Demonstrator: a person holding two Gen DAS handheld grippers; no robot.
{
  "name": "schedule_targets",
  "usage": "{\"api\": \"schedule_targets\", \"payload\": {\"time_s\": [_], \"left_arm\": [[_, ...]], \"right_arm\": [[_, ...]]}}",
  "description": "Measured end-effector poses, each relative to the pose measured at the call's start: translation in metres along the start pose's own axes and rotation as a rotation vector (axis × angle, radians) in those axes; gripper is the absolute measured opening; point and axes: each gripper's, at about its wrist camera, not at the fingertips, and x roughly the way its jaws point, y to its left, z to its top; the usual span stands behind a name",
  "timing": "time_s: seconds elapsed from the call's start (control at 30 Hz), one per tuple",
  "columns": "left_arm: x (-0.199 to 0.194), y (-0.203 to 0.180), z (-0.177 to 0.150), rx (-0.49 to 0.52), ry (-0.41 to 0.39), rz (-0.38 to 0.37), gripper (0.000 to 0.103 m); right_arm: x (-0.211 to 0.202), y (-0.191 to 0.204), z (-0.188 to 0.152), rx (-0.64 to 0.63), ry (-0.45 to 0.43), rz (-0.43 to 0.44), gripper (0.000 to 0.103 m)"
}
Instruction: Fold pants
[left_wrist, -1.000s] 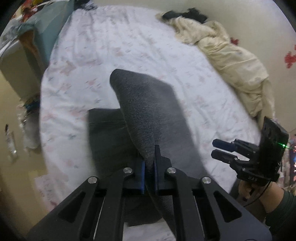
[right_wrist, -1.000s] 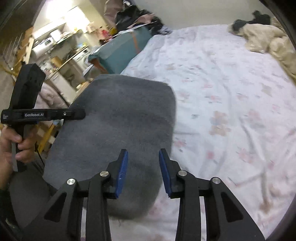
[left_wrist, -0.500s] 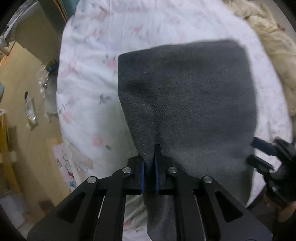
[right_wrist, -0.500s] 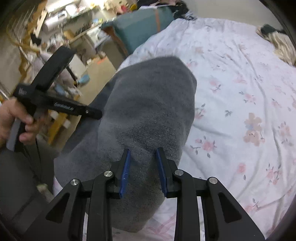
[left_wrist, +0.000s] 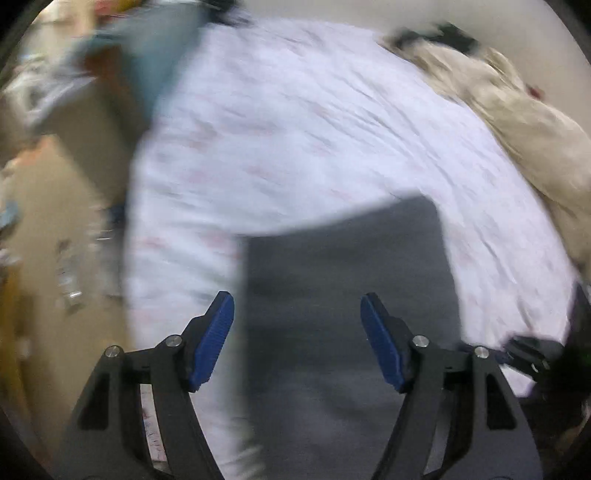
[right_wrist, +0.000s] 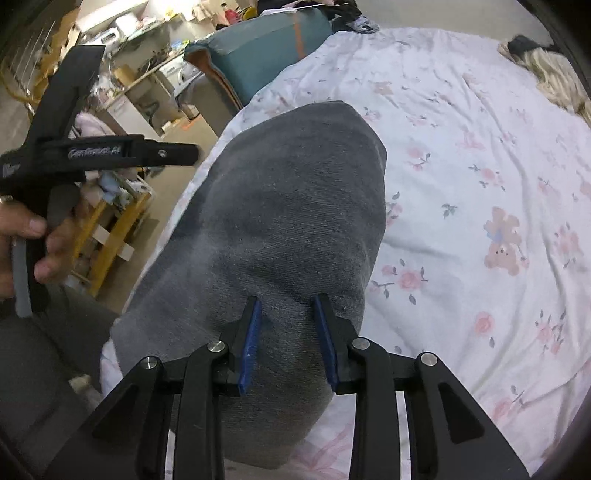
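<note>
At nine o'clock in the right wrist view a hand (right_wrist: 26, 236) holds the left gripper (left_wrist: 297, 332), its jaws opening wide with nothing pinched between them, above the folded grey pants (right_wrist: 280, 236) lying on the flowered bedsheet (right_wrist: 480, 184). At six o'clock the right gripper (right_wrist: 288, 336) stands part open over the pants' near edge; whether its pads (right_wrist: 251, 339) press the cloth I cannot tell

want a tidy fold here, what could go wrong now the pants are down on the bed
1. The left gripper is opening over the grey pants, so the released fold could spring back or shift.
2. The pants lie near the edge of the floral bedsheet and could slide off.
3. The right gripper, fabric between its pads, might drag the fold if pulled away.
</note>
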Motion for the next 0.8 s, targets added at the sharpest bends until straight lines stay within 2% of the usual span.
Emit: {"api": "schedule_targets", "payload": {"time_s": [0.03,0.1,0.13,0.2,0.3,0.33,0.37,0.4,0.43,0.47,0.53,0.6,0.63,0.67,0.7,0.8], "left_arm": [[0.013,-0.005,-0.002,0.02,0.047,0.006,0.058],[0.045,-0.002,-0.007,0.004,0.157,0.029,0.056],[0.051,-0.003,-0.007,-0.019,0.181,0.033,0.056],[0.057,0.001,-0.005,-0.044,0.203,0.036,0.056],[0.055,-0.003,-0.004,-0.013,0.199,0.055,0.056],[0.055,-0.003,-0.005,-0.018,0.197,0.055,0.056],[0.055,0.0,-0.005,-0.02,0.196,0.054,0.056],[0.055,0.0,-0.006,-0.019,0.194,0.055,0.056],[0.055,-0.001,-0.006,-0.014,0.192,0.059,0.056],[0.056,-0.004,-0.007,-0.006,0.191,0.065,0.056],[0.061,-0.008,-0.004,-0.005,0.184,0.076,0.056],[0.06,-0.007,-0.005,-0.001,0.172,0.085,0.056],[0.062,-0.007,-0.003,0.006,0.171,0.09,0.056],[0.056,-0.009,-0.008,0.007,0.173,0.092,0.056],[0.056,-0.008,-0.007,-0.008,0.182,0.094,0.056],[0.059,-0.009,-0.002,-0.037,0.207,0.111,0.056]], "right_arm": [[-0.002,-0.002,0.0,0.017,0.002,0.014,0.033],[-0.006,-0.007,-0.001,0.051,0.007,0.037,0.033],[-0.008,-0.01,-0.001,0.069,0.017,0.034,0.032],[-0.013,-0.018,-0.007,0.115,0.064,0.003,0.033],[-0.026,-0.036,-0.021,0.252,0.081,0.04,0.034],[-0.03,-0.042,-0.025,0.295,0.081,0.052,0.04],[-0.033,-0.049,-0.029,0.347,0.076,0.078,0.055],[-0.035,-0.058,-0.037,0.432,0.065,0.124,0.064],[-0.033,-0.064,-0.043,0.496,0.065,0.16,0.082],[-0.028,-0.067,-0.05,0.552,0.081,0.183,0.089],[-0.013,-0.066,-0.061,0.617,0.129,0.212,0.089],[0.001,-0.058,-0.069,0.658,0.144,0.311,0.089],[0.006,-0.055,-0.07,0.671,0.147,0.346,0.091],[0.011,-0.052,-0.071,0.68,0.152,0.373,0.099],[0.017,-0.05,-0.072,0.681,0.161,0.381,0.102],[0.042,-0.05,-0.081,0.727,0.221,0.375,0.103]]}}
